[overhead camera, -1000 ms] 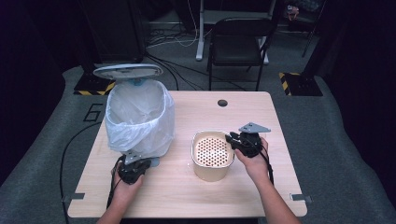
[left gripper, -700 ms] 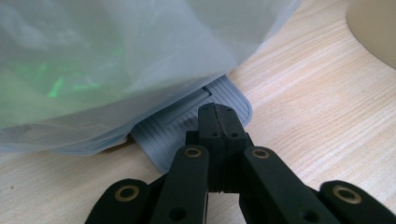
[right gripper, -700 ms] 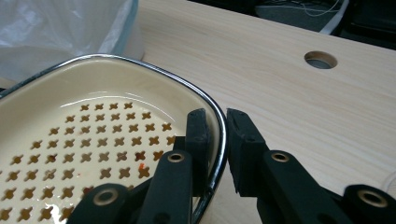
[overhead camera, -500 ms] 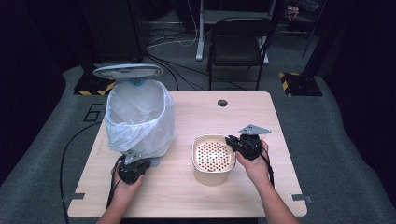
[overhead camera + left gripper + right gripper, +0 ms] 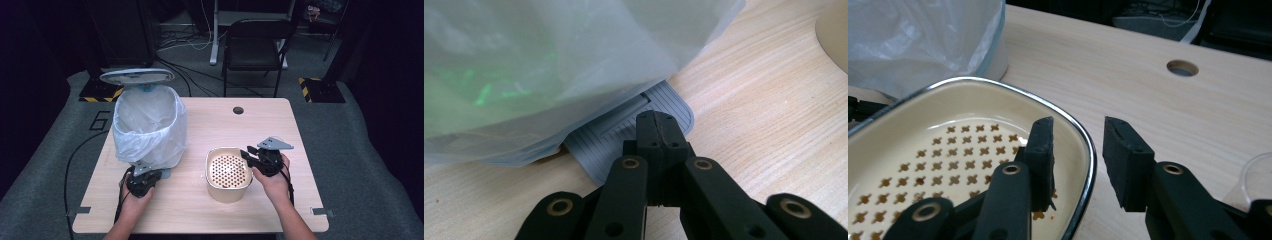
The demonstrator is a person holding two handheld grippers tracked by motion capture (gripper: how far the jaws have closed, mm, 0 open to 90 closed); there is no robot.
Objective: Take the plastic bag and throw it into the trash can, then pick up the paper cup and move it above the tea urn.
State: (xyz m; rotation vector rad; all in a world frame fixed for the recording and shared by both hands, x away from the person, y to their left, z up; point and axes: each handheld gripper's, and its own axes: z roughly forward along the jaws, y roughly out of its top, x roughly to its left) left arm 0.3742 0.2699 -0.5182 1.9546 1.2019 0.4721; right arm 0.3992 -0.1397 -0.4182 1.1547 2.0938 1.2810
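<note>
Left gripper (image 5: 146,178) sits at the foot of the bin (image 5: 150,125), jaws pressed together w/ nothing between them, tips resting on the grey pedal (image 5: 624,135) that sticks out from under the bag (image 5: 549,65). That's prob. why the lid (image 5: 136,76) stands up at the back of the bin: the closed tips act as a blunt finger holding the pedal down, so the mouth is open for dumping.

Right gripper (image 5: 1078,160) is at the right edge of the cream strainer basket (image 5: 228,172), which stands upright on the table (image 5: 280,130) just right of the bin, near but not touching it. Its jaws have just been opening. They now straddle the metal rim (image 5: 1088,150), one inside over the perforated floor, one outside, w/ a gap on each side, so the pads aren't pressing (looks like a let-go, or a re-grip about to happen; can't tell which).

A few orange-ish specks stick to the basket floor by the inner jaw; otherwise it looks empty, which fits a basket set down beside the open bin.
</note>
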